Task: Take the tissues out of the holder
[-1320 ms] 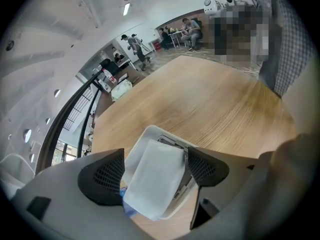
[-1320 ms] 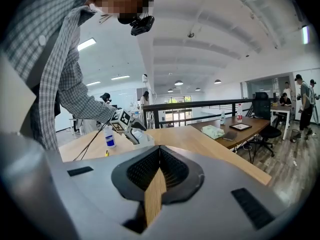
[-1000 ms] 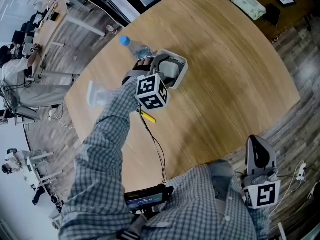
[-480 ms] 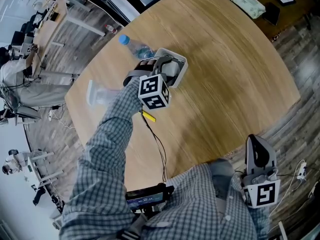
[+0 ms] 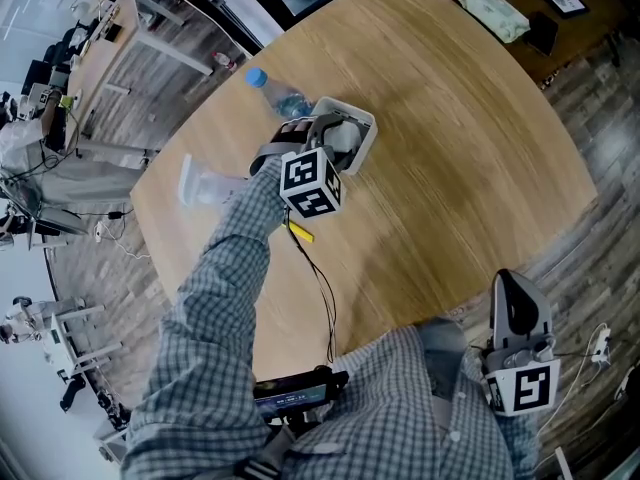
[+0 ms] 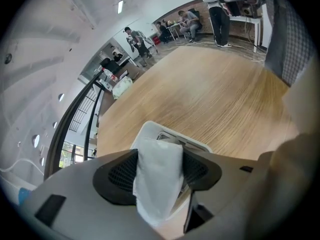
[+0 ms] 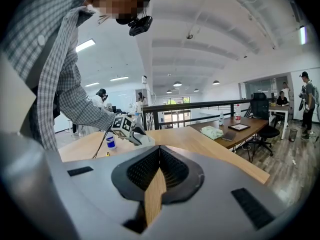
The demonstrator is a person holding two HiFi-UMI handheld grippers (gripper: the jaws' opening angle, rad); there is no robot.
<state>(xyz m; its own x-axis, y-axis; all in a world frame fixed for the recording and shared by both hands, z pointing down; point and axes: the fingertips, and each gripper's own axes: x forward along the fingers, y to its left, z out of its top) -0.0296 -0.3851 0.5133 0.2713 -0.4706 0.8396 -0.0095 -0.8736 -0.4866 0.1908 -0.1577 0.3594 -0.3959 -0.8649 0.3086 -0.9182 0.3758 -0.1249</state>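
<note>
My left gripper [image 5: 320,148] is closing its jaws on the tissue [image 6: 157,179] sticking up from the holder [image 6: 150,134], near the table's [image 5: 470,138] far left edge. My right gripper [image 7: 159,160] idles, jaws together and empty. Grasp step; next I'd pull straight up.

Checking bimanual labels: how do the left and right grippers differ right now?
The left gripper is over the table, at the holder; the right gripper hangs beyond the table's edge, by the person's side. The left gripper's jaws are closing on a tissue; the right gripper's jaws are together with nothing between them. Both share the same grey two-jaw build.
</note>
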